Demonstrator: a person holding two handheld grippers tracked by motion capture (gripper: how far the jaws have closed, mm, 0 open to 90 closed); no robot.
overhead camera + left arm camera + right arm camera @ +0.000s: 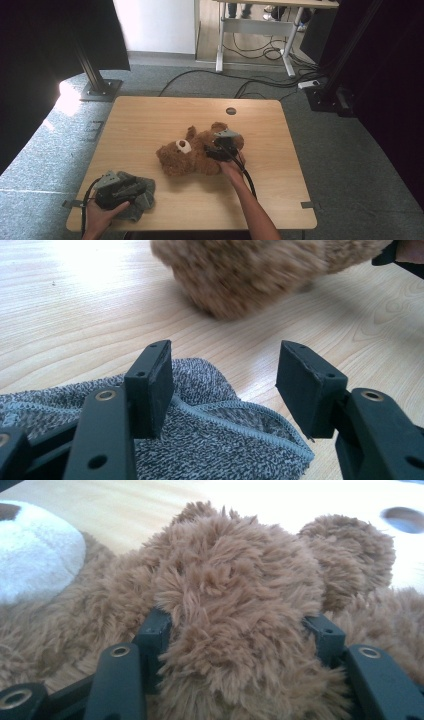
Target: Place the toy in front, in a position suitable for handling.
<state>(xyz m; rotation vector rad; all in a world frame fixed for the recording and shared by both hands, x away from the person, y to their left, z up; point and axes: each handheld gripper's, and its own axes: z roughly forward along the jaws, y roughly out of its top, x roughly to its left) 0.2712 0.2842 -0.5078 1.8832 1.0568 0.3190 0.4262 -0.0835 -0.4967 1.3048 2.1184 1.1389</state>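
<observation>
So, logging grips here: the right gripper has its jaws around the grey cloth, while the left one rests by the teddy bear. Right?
Swapped. The right gripper has its jaws around the teddy bear, as the right gripper view shows; the left gripper sits over the grey cloth.

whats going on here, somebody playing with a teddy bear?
A person at a wooden table holds a gripper in each hand. The right gripper is on a brown teddy bear lying mid-table, its jaws pressing into a furry limb from both sides. The left gripper rests with open jaws over a small grey knitted cloth near the table's front left corner, one pad touching the fabric but not pinching it.
</observation>
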